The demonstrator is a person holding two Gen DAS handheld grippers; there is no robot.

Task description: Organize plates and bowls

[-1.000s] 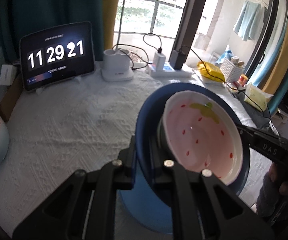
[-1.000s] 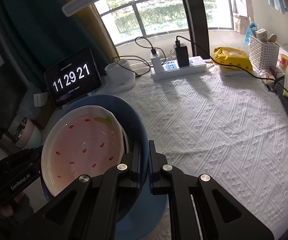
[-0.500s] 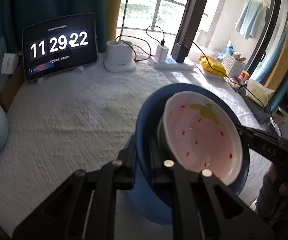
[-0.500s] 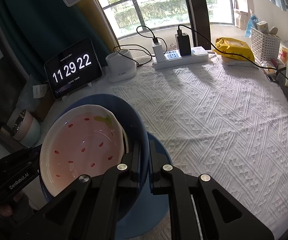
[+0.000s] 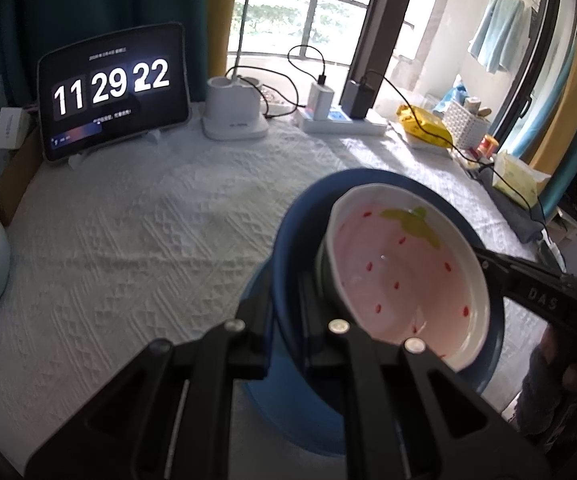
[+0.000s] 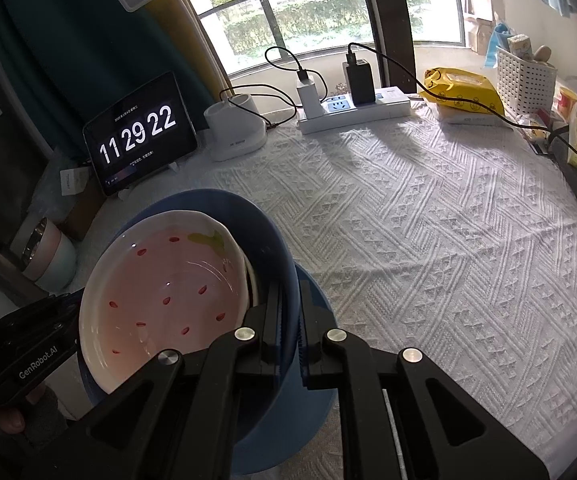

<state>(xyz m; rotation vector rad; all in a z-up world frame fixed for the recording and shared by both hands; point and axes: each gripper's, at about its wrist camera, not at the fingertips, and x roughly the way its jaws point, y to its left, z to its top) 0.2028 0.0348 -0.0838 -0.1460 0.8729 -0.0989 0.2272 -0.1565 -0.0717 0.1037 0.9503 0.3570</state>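
Your left gripper (image 5: 286,312) and right gripper (image 6: 288,320) are each clamped on opposite edges of the blue bowl's (image 6: 264,224) rim, holding it just above a blue plate (image 6: 312,380) on the white tablecloth (image 6: 448,240). Keep both grips level and lower together, since the pink strawberry dish (image 6: 160,288) nested inside would probably slide if the bowl tips.
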